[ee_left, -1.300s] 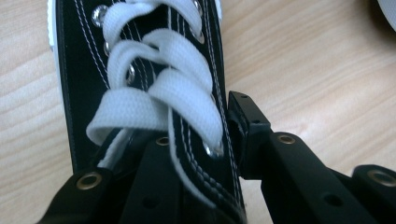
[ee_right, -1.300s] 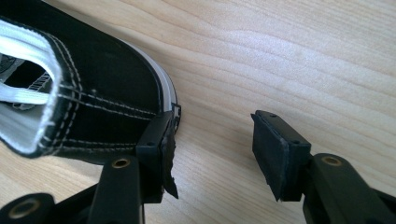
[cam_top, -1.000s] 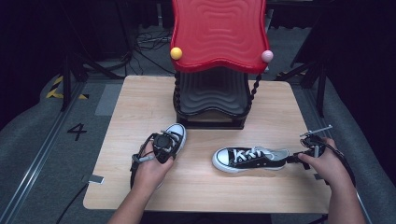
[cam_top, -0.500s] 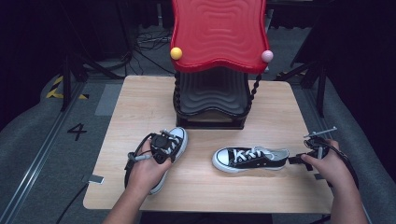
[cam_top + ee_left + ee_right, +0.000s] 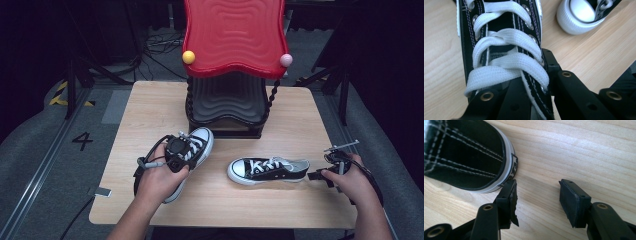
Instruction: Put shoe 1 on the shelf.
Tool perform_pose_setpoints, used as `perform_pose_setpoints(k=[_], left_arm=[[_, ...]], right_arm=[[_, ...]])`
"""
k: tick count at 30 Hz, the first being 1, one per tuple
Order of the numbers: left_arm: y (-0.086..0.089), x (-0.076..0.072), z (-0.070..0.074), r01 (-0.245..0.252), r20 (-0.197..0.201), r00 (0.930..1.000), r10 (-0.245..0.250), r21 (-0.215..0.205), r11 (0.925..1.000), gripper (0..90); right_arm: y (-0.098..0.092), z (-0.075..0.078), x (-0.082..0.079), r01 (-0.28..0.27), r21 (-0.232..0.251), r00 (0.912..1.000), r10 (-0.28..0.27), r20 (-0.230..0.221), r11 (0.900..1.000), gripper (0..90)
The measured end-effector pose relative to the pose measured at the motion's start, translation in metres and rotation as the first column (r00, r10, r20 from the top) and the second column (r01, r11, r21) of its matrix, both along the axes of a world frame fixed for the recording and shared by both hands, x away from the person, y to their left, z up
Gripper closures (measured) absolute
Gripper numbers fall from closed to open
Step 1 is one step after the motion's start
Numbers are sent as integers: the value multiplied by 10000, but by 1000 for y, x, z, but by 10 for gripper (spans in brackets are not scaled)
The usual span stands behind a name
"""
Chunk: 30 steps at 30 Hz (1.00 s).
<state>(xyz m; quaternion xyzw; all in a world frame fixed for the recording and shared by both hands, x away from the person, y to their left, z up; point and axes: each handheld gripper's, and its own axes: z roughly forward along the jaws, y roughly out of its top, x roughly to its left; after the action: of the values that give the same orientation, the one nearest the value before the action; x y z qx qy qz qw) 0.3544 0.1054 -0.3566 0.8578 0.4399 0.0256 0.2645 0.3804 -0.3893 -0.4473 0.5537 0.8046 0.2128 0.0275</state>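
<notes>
Left tool (image 5: 181,151) is clamped on the left sneaker (image 5: 192,155): in the left gripper view one jaw goes inside the collar under the tongue and the other sits outside the eyelet row (image 5: 534,40), pinching the upper's side wall. That shoe lies near the left half of the worktop (image 5: 150,110), toe pointing toward the far edge and the red-and-black stand (image 5: 234,65), long axis running near-to-far with a slight tilt right. It looks lifted or tipped off the wood at the heel end, but I can't tell how much is clear.

Right tool (image 5: 330,172) is spread with nothing between the pads. In the right gripper view its left jaw tip is just beside the heel of the right sneaker (image 5: 469,155), maybe touching the rubber foxing; the other jaw is over bare wood.

Right sneaker (image 5: 270,170) lies flat near the middle-right, long axis parallel to the near edge, toe toward the left shoe, heel toward the right tool.

Key relation: the heel sits off to the left of the right tool's gap, not centred in it. My read: the right tool needs to shift sideways toward the heel, or turn so one jaw drops into the collar, before closing. The right hand (image 5: 352,182) is far nearer to this shoe; the left hand (image 5: 160,182) is occupied.
</notes>
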Motion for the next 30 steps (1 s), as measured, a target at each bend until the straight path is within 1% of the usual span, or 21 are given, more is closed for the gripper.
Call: perform_pose_setpoints(k=[3, 7, 10, 14, 15, 18, 20, 21, 24, 30], left_arm=[[-4, 2, 8, 121, 142, 9998, -120, -17, 9999, 863], [-8, 6, 17, 113, 402, 9991, -109, -78, 9999, 862], [-11, 11, 25, 166, 580, 9982, -162, -76, 9998, 863], [-15, 19, 35, 207, 710, 9973, -206, -1, 9998, 862], [-16, 21, 37, 160, 766, 9969, -160, -2, 9999, 862], [-19, 31, 43, 25, 975, 9952, -24, -9, 10000, 862], [-22, 37, 46, 12, 1037, 9946, -22, 99, 10000, 862], [-23, 40, 47, -22, 1103, 9939, 13, 85, 10000, 862], [-28, 53, 52, -56, 1160, 9932, 55, 8, 10000, 862], [-40, 73, 61, -319, 1573, 9870, 316, -6, 9995, 862]], right_arm=[[-1, -1, -2, 36, -5, 10000, -36, -25, 10000, 491], [-2, -2, -3, 85, 49, 10000, -85, -47, 10000, 490], [-3, -2, -4, 174, 65, 9998, -174, -48, 9998, 487], [-4, -2, -4, 240, 142, 9997, -239, -47, 9996, 487], [-4, -2, -4, 232, 132, 9997, -231, -50, 9996, 488], [0, -3, -5, 278, 4, 9996, -278, 76, 9996, 490], [2, -3, -6, 187, -218, 9996, -183, 206, 9996, 492], [3, -2, -7, 131, -275, 9995, -123, 305, 9995, 494], [4, 1, -12, 322, -184, 9985, -314, 442, 9993, 504], [0, 4, -20, 432, -56, 9972, -427, 609, 9991, 506]])
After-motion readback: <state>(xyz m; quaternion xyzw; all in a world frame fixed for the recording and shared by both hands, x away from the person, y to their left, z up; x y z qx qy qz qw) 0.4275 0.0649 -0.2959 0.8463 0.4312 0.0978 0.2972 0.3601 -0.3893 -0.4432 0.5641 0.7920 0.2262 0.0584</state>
